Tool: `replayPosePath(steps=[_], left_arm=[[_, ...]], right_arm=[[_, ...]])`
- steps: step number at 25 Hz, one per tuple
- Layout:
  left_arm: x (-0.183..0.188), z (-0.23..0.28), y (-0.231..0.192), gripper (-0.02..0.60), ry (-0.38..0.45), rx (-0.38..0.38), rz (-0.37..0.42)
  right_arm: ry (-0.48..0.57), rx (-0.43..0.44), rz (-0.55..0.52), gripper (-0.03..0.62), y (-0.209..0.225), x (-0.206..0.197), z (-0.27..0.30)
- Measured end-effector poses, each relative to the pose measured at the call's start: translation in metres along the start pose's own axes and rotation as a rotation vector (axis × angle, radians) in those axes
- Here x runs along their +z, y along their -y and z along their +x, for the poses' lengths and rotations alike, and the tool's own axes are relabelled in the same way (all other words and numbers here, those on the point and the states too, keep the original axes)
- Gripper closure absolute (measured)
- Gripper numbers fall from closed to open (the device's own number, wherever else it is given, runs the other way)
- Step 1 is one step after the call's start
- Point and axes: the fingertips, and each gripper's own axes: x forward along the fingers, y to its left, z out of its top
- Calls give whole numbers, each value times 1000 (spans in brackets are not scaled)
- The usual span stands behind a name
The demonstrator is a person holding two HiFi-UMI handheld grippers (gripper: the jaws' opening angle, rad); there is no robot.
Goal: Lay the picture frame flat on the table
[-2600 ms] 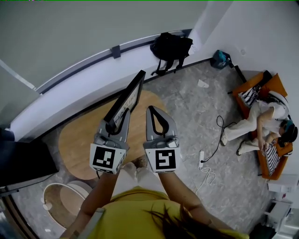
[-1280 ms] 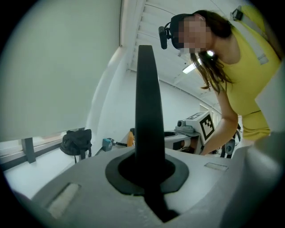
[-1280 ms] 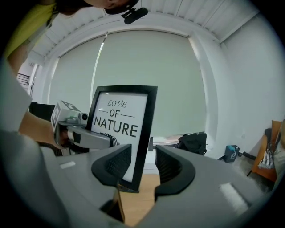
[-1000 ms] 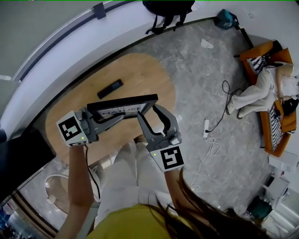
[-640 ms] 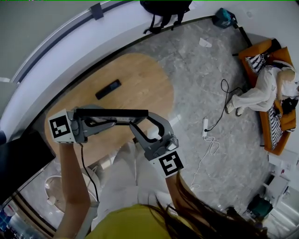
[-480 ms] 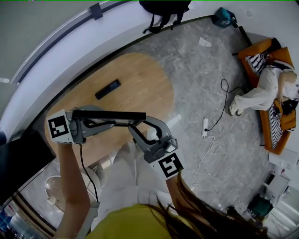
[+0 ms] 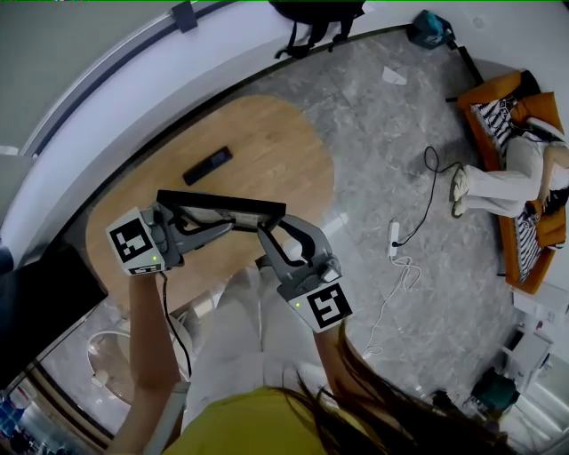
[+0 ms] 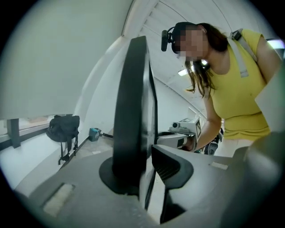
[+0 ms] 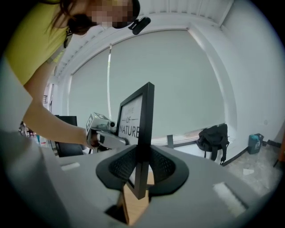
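Observation:
The black picture frame hangs lengthwise over the near part of the oval wooden table, one gripper at each end. At its left end my left gripper has just been opening. The frame still stands between its jaws, resting against the left pad, a thin gap on the other side. My right gripper has just been closing. Its pads now press both sides of the frame's edge, as the right gripper view shows. The frame's print faces the window wall.
A black remote lies on the table beyond the frame. A black backpack leans against the far wall. A cable with a power strip lies on the floor to the right, and a person sits on an orange sofa.
The frame has gone from upright in the left gripper to lengthwise between both grippers. The right jaws have closed onto its right end. The left jaws have loosened.

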Motion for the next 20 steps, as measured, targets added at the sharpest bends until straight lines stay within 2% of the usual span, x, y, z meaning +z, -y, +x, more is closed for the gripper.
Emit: replayPosePath(steps=[3, 20], left_arm=[[-5, 4, -5, 463, 6, 48, -20], [-17, 12, -26, 376, 29, 204, -89]], right_arm=[[0, -8, 13, 514, 3, -5, -2], [-18, -60, 46, 516, 20, -15, -4]])
